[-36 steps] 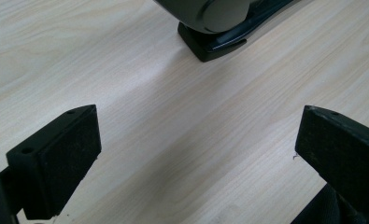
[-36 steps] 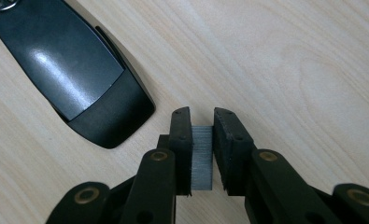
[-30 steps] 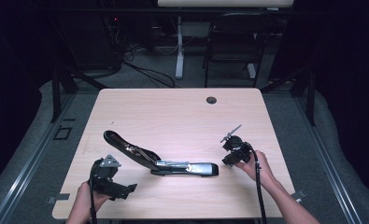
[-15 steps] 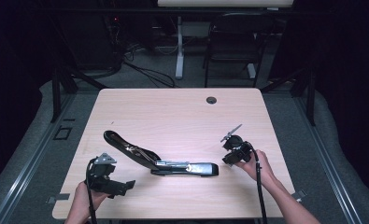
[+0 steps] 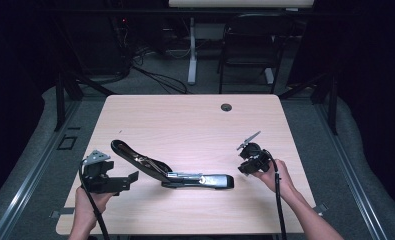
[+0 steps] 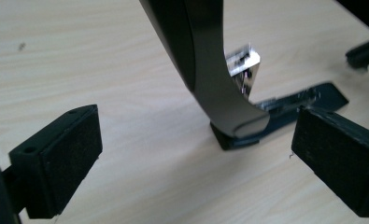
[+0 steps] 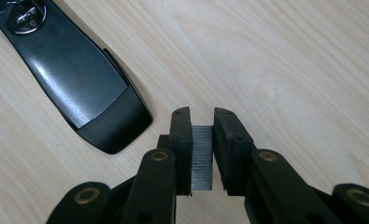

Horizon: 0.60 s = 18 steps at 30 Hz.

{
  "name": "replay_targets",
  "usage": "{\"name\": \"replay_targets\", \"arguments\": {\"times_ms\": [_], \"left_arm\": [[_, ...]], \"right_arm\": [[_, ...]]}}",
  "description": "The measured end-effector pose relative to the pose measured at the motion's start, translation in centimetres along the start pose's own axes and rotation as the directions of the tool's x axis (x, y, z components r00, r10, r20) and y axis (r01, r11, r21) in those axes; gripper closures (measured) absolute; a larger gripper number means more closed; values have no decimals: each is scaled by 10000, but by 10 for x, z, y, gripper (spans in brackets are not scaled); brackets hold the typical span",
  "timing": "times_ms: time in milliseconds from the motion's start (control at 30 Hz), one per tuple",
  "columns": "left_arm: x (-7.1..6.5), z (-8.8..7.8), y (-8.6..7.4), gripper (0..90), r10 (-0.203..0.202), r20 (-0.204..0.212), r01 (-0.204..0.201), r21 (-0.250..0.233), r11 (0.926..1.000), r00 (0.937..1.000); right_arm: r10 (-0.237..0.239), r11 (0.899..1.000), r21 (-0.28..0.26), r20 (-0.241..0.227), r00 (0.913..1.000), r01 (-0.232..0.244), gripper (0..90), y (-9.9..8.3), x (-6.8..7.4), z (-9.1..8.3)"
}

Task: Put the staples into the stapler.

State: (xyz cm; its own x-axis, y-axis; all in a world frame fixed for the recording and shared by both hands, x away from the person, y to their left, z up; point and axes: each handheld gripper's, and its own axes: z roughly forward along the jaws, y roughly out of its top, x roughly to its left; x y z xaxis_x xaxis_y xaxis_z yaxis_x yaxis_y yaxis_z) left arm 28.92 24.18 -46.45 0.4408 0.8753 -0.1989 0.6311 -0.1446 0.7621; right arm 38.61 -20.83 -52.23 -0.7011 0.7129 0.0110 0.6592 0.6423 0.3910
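A black stapler (image 5: 185, 177) lies swung open at the middle front of the table, its top arm (image 5: 135, 157) raised toward the left and its base (image 5: 207, 181) flat. My left gripper (image 5: 127, 182) hovers just left of it, open, with nothing between its pads (image 6: 56, 156). In the left gripper view the stapler's arm (image 6: 205, 70) rises ahead between the jaws. My right gripper (image 5: 245, 167) rests by the base's right end, shut on a grey strip of staples (image 7: 202, 161). The stapler's rounded black end (image 7: 93, 88) lies up and to the left of it in the right gripper view.
The light wood table (image 5: 195, 125) has a round cable hole (image 5: 226, 107) near its far edge. Beyond it stand a dark chair (image 5: 247, 50) and a white desk leg (image 5: 192, 55), with cables on the floor.
My left gripper has lifted a little and drifted slightly left, still open. The right gripper and the stapler have stayed where they were.
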Motion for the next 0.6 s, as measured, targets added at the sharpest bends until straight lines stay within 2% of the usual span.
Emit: {"name": "replay_targets", "arguments": {"times_ms": [67,100,167,200,333,433,533,600], "left_arm": [[1,-3,5,43,-318,61,321,-627,9975,9995],[1,-4,6,71,-373,113,381,-773,9963,9992],[1,-5,9,109,-472,122,484,-1379,9893,9988],[1,-5,9,145,-472,122,484,-1379,9893,9988],[3,-5,10,195,-492,-6,483,-1846,9816,9988],[7,-5,12,258,-669,-19,649,-2205,9732,9978],[10,-4,13,343,-830,-187,764,-2317,9698,9964],[11,-3,13,394,-944,-122,885,-2461,9652,9955]], "right_arm": [[93,9999,-144,-11,10000,-93,779,0,1,1],[-71,10000,-41,11,10000,71,779,1,0,0],[-69,10000,-68,-40,10000,68,779,2,1,-1],[-69,10000,-68,-40,10000,68,779,2,1,-1],[-114,9998,-144,-13,9999,113,779,4,3,0],[-229,9996,-160,33,9997,229,779,7,4,-1],[-351,9991,-225,43,9994,352,779,10,6,-3],[-346,9987,-376,7,9994,346,780,12,9,-4]]}}
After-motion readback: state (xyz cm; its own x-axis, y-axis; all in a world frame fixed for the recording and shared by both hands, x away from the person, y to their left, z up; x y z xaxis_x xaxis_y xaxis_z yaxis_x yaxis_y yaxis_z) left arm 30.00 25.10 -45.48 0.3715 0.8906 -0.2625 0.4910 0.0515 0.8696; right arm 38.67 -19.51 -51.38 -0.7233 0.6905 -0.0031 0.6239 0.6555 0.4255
